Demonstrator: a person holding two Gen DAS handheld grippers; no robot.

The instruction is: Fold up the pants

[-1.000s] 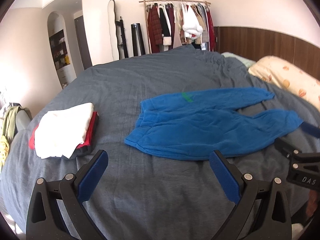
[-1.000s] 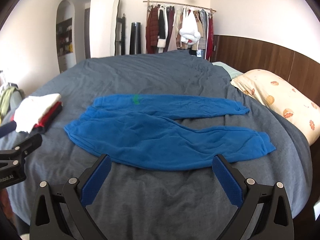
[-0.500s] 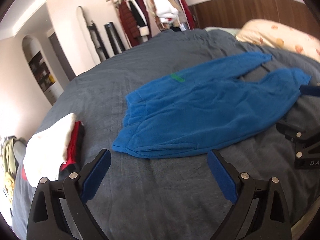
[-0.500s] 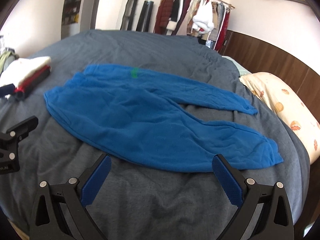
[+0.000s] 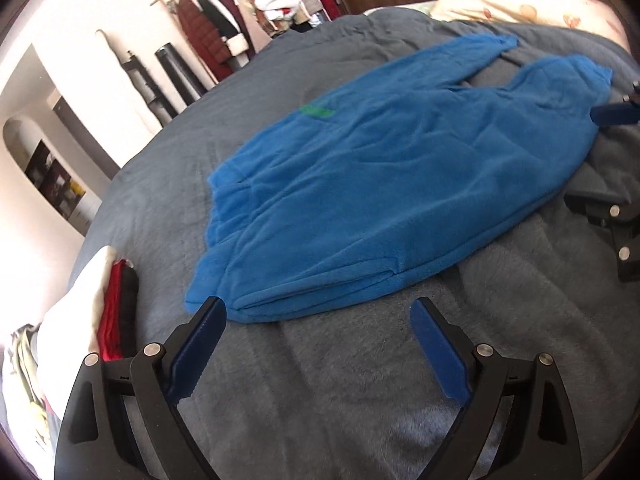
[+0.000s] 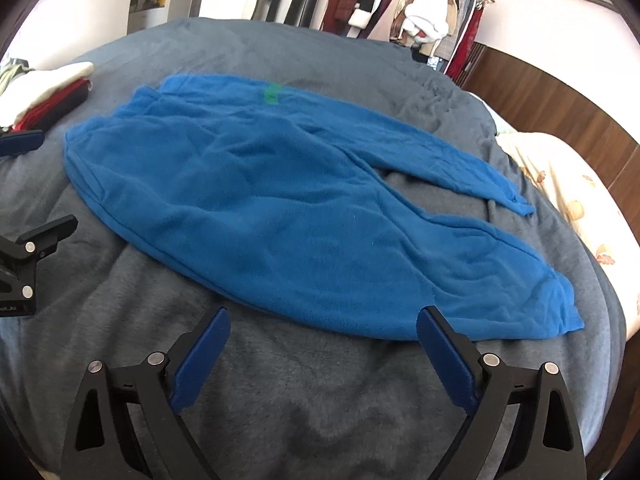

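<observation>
In the left wrist view, blue fleece pants (image 5: pixel 392 184) lay flat on a grey bedspread (image 5: pixel 320 392), both legs spread apart and pointing away from the waistband, with a small green tag (image 5: pixel 316 111) near the waist. The left gripper (image 5: pixel 318 316) hovered just short of the pants' near edge by the waistband, its jaws wide and closing, nothing between them. A stack of folded clothes (image 5: pixel 100 304) sat beyond the waistband.

In the right wrist view, the pants (image 6: pixel 288 200) looked slightly rumpled. The right gripper (image 6: pixel 322 324) hung just short of the near leg's edge, jaws wide and closing on nothing.
</observation>
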